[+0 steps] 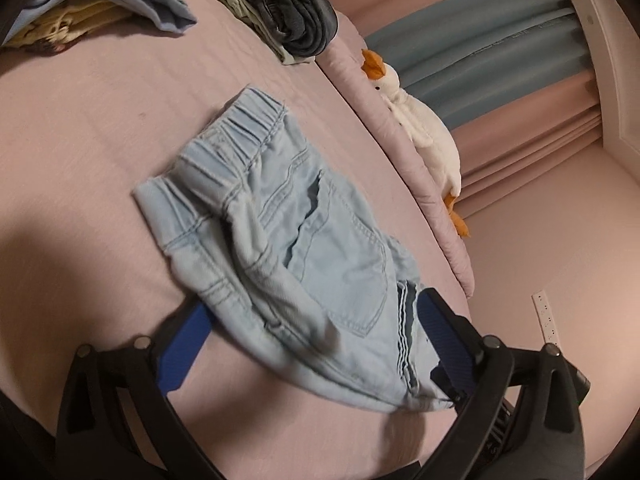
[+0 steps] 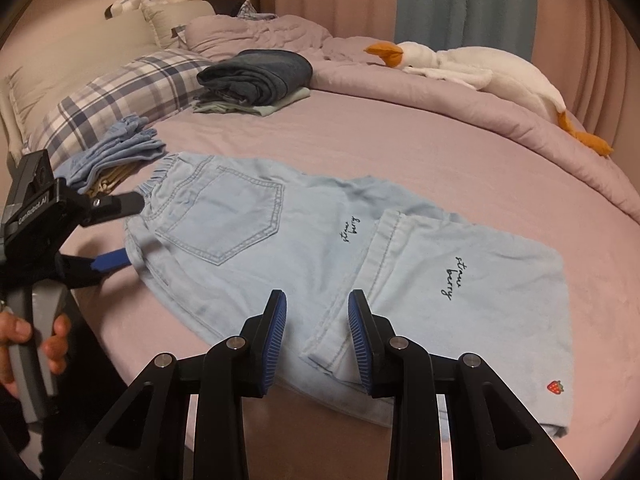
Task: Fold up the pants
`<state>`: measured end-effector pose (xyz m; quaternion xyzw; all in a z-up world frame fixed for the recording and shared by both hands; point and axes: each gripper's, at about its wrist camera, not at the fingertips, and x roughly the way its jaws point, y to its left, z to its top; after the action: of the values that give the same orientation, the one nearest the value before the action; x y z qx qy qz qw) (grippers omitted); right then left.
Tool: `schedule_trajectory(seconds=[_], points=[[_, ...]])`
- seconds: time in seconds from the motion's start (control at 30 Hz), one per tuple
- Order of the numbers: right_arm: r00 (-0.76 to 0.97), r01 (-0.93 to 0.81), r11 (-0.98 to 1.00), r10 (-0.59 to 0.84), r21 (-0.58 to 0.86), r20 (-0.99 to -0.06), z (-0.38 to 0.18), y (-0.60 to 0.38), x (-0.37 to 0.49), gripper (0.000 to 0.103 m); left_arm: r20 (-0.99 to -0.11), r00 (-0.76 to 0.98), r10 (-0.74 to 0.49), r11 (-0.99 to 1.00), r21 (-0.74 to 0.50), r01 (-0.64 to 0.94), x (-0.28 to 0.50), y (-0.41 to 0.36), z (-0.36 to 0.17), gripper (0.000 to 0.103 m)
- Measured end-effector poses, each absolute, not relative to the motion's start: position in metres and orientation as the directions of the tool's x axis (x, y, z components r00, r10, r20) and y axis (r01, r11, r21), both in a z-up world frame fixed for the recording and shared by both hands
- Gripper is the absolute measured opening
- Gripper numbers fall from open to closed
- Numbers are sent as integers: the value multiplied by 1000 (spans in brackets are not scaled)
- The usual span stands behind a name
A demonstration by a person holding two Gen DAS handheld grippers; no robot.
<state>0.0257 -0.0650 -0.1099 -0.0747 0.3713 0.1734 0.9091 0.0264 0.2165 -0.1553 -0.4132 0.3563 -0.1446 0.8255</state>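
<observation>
Denim pants [image 2: 304, 248] lie lengthwise, waistband between the left gripper's [image 2: 120, 232] wide-open jaws.

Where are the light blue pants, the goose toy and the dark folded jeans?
light blue pants [image 2: 248, 216], right wrist view, back pocket.
goose toy [image 2: 516, 76], right wrist view, white body.
dark folded jeans [image 2: 260, 74], right wrist view, top fold.

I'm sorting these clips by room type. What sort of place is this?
Most likely a home bedroom: the light blue pants lie on a bed with a plaid pillow at its head, a plush goose on the duvet, and curtains behind.
</observation>
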Motion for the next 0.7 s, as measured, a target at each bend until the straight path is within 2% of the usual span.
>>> schedule_trajectory(seconds=[0.17,0.33,0.43,0.5,0.57,0.67,0.7], points=[[662,-380,925,261,-14,-703,-112,-61,24,32,-409,762,-502,554,-829,-80,38,230,-155,100],[652,-372,928,270,10,-709,-114,-61,30,32,-420,770,-480,554,-826,-105,57,231,-153,95],[642,-359,932,290,56,-710,-114,-65,36,32,-444,757,-479,574,-811,-113,58,229,-154,77],[627,-351,932,308,94,-715,-116,-69,44,32,-461,742,-487,577,-808,-123,57,230,-157,60],[605,-352,925,343,144,-718,-117,-72,54,32,-445,744,-498,565,-817,-110,55,233,-157,54],[584,-351,917,374,192,-720,-118,-68,73,32,-434,753,-494,592,-803,-74,53,232,-149,38],[584,-337,920,371,200,-722,-118,-66,83,32,-431,758,-490,610,-790,-54,52,230,-144,35]])
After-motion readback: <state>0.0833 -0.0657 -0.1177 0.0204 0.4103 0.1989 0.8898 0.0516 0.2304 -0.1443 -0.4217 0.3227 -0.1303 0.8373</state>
